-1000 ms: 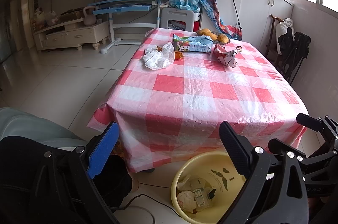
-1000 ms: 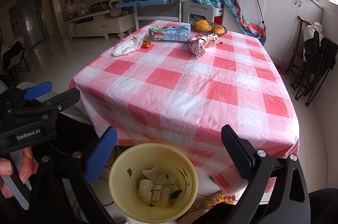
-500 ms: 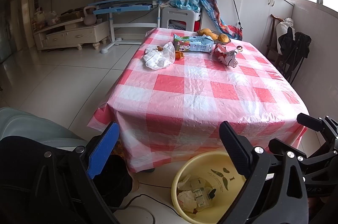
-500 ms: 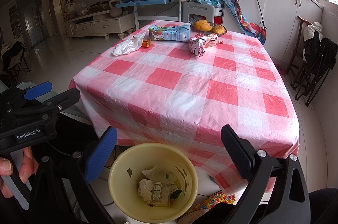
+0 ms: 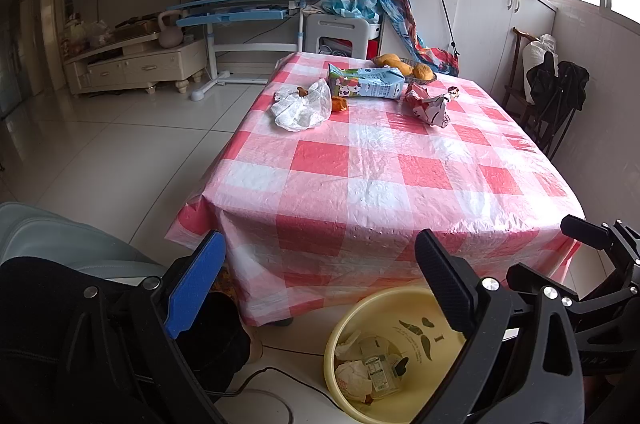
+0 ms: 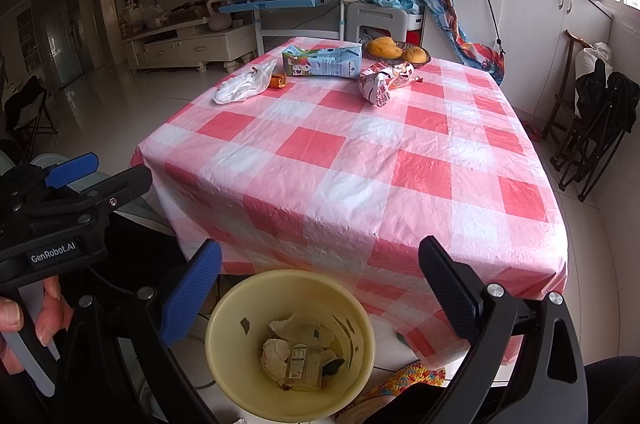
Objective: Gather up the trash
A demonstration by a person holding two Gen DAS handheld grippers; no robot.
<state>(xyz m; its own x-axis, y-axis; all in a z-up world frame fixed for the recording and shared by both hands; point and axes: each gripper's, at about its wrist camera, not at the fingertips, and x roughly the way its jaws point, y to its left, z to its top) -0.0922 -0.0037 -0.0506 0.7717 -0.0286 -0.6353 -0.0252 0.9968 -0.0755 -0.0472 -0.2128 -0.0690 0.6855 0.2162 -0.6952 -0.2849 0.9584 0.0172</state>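
Observation:
A yellow trash bin (image 6: 352, 308) stands on the floor at the table's near edge, holding crumpled paper and a small carton; it also shows in the left wrist view (image 5: 404, 308). At the table's far end lie a white plastic bag (image 5: 301, 106), a blue milk carton (image 5: 366, 85), a small orange item (image 5: 339, 103) and a crumpled red-white wrapper (image 5: 430, 104). The bag (image 6: 244, 86), carton (image 6: 322, 62) and wrapper (image 6: 380, 84) also show in the right wrist view. My left gripper (image 5: 320, 272) is open and empty, low before the table. My right gripper (image 6: 320, 276) is open and empty above the bin.
The table wears a red-and-white checked cloth (image 5: 392, 168). A basket of mangoes (image 6: 394, 52) sits at its far end. Folded dark chairs (image 6: 592, 128) stand at the right by white cabinets (image 6: 532, 24). A blue desk (image 5: 240, 12) and TV stand (image 5: 136, 64) are beyond.

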